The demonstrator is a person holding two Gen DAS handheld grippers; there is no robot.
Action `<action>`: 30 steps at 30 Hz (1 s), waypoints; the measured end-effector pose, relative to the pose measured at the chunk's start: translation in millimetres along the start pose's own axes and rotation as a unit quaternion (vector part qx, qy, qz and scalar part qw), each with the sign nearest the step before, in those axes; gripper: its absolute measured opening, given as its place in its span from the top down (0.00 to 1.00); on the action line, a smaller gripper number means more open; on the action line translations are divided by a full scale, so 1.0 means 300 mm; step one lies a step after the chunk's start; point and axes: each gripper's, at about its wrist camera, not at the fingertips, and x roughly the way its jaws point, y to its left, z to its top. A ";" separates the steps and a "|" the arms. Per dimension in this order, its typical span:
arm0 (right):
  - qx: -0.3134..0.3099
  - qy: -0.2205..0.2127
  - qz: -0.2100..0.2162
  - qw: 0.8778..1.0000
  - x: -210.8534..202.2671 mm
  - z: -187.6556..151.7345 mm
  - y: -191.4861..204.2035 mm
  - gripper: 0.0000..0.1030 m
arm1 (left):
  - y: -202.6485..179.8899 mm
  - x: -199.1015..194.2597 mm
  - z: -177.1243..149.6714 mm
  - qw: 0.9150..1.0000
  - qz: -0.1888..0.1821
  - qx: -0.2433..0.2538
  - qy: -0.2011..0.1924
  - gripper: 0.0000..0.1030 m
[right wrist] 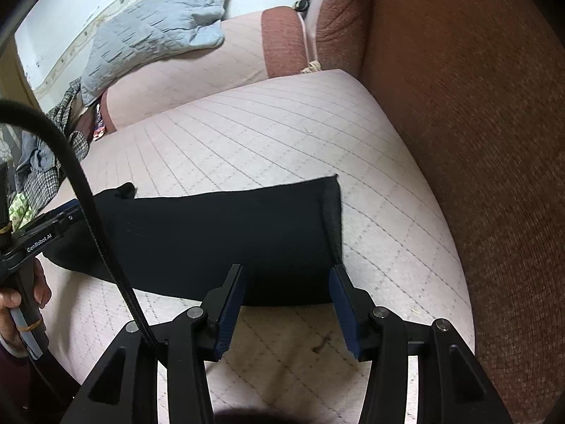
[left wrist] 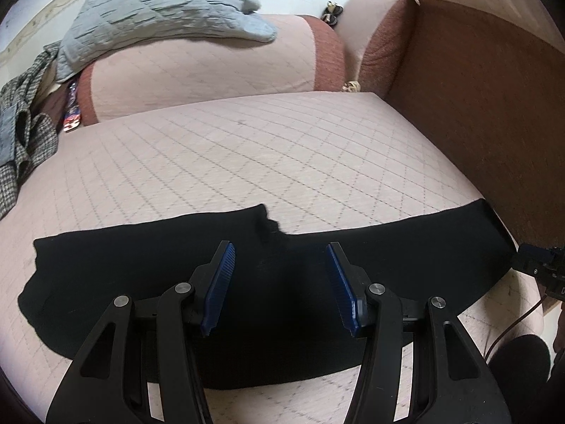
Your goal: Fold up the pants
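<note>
Black pants (left wrist: 141,275) lie flat in a long strip across the pink quilted sofa seat (left wrist: 247,148). My left gripper (left wrist: 279,245) hovers over their middle, open, nothing between its blue pads (left wrist: 220,282). In the right wrist view the pants (right wrist: 229,233) end in a straight hem at the right. My right gripper (right wrist: 287,267) stands open just above the near edge of that end, and its fingers hold nothing. A hand (right wrist: 14,304) grips the left tool's handle at the left edge.
The brown sofa back (left wrist: 476,106) rises along the right. A grey quilted blanket (left wrist: 159,10) lies on the far armrest cushion, and checked clothing (left wrist: 24,134) is piled at the left. A black cable (right wrist: 99,229) arcs over the pants' left part.
</note>
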 end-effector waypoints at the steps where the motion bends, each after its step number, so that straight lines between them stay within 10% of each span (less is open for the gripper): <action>1: 0.003 0.000 0.001 1.000 -0.002 -0.004 -0.012 0.54 | -0.010 0.008 0.002 1.000 -0.002 0.003 0.002 0.49; 11: 0.021 -0.002 0.021 1.000 -0.024 -0.065 -0.094 0.51 | -0.196 0.141 0.079 0.990 -0.111 0.059 0.063 0.49; 16: 0.045 -0.004 0.072 0.996 0.001 -0.095 -0.135 0.48 | -0.344 0.224 0.149 0.968 -0.211 0.086 0.102 0.49; 30: 0.039 -0.030 0.171 0.984 0.087 -0.090 -0.174 0.47 | -0.744 0.498 0.269 0.913 -0.296 0.207 0.189 0.46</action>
